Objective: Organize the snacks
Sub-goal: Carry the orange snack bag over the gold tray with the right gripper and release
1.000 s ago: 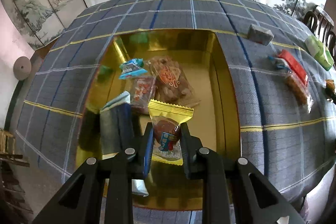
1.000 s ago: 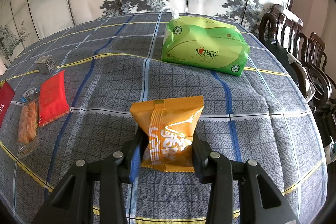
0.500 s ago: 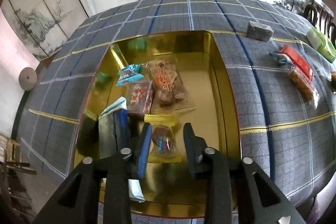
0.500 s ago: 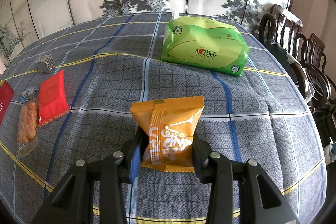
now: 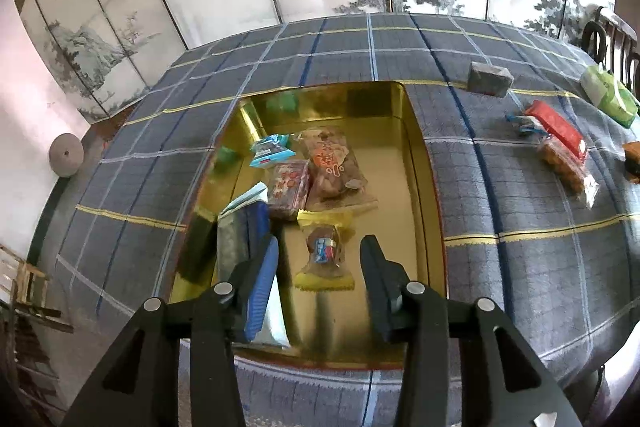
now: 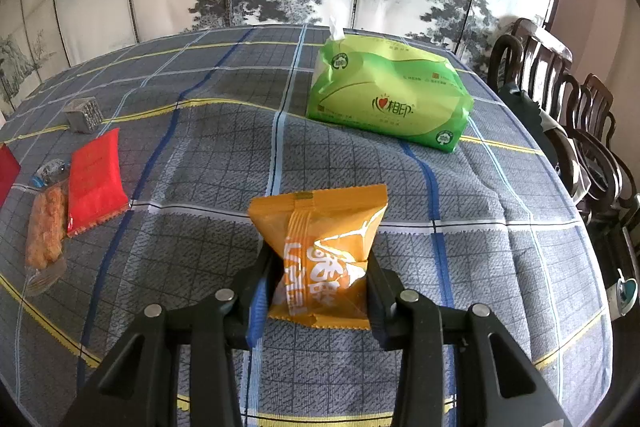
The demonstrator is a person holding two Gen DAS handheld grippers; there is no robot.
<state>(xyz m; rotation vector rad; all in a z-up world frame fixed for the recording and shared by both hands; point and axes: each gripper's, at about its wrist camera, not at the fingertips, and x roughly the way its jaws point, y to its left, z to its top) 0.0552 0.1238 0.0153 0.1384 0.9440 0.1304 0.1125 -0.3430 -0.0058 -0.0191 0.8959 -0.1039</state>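
In the left wrist view my left gripper (image 5: pixel 320 251) is open and empty above the near end of a gold tray (image 5: pixel 416 163). A yellow-edged clear snack packet (image 5: pixel 325 251) lies in the tray right below it, between the fingers. Several other snack packets (image 5: pixel 328 163) and a blue-grey pouch (image 5: pixel 240 231) lie in the tray. In the right wrist view my right gripper (image 6: pixel 320 267) is shut on an orange snack packet (image 6: pixel 324 243), held just above the checked tablecloth.
A red packet (image 6: pixel 94 179), a clear packet of orange crackers (image 6: pixel 46 227) and a small grey block (image 6: pixel 84 115) lie left on the cloth. A green tissue pack (image 6: pixel 388 103) lies far right. Dark wooden chairs (image 6: pixel 580 131) stand beyond the table's right edge.
My left gripper opened and let the yellow-edged packet drop into the tray, then drew back and up. The right gripper and its orange packet have not moved.
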